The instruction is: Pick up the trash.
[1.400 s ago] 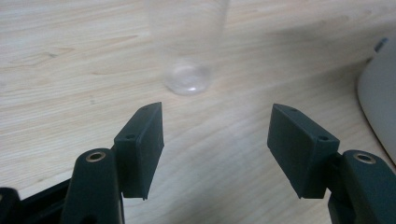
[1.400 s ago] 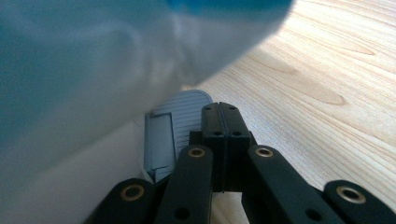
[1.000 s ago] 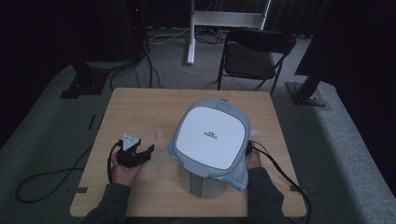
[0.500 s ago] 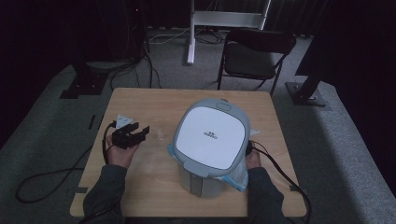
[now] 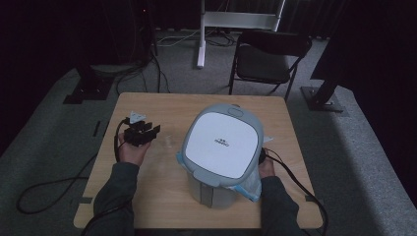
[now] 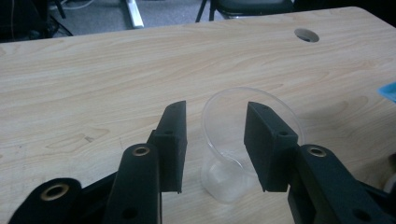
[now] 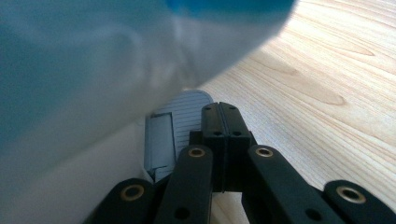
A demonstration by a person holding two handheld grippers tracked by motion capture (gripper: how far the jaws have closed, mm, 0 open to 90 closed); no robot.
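Clear cup point(image 6: 243, 158): a small see-through plastic cup, upright on the bench point(image 6: 93, 79), just left of the white bin as the high view shows it, and apart from it.
Cup in the high view: a faint glint point(image 5: 168, 142) between the left tongs and the bin.
Left tongs point(image 6: 215, 140): half open, and the jaws have just been closing; the cup's near wall sits between them, but neither pad presses on it yet.
Fit of the grip: the right-hand pad point(image 6: 266, 140) overlaps the rim while the left-hand pad point(image 6: 173, 140) stands clear, so the cup looks off-centre toward the right-hand one.
Doing it well: I judge that the tongs should shift slightly so both pads meet the wall together, then close gently; thin plastic will likely buckle or skid away under a hard squeeze.
White bin point(image 5: 221, 142): a large lidded container with a blue liner point(image 5: 246, 189) showing at its base, in the middle of the bench.
Right tongs point(image 7: 219, 149): fully closed with nothing between the jaws, resting beside the bin's lower wall at a grey ribbed pedal point(image 7: 175, 126).
Right hand point(image 5: 266, 167): tucked against the bin's right side, which may steady it.
Risk: a light cup may tip if one pad lands first.
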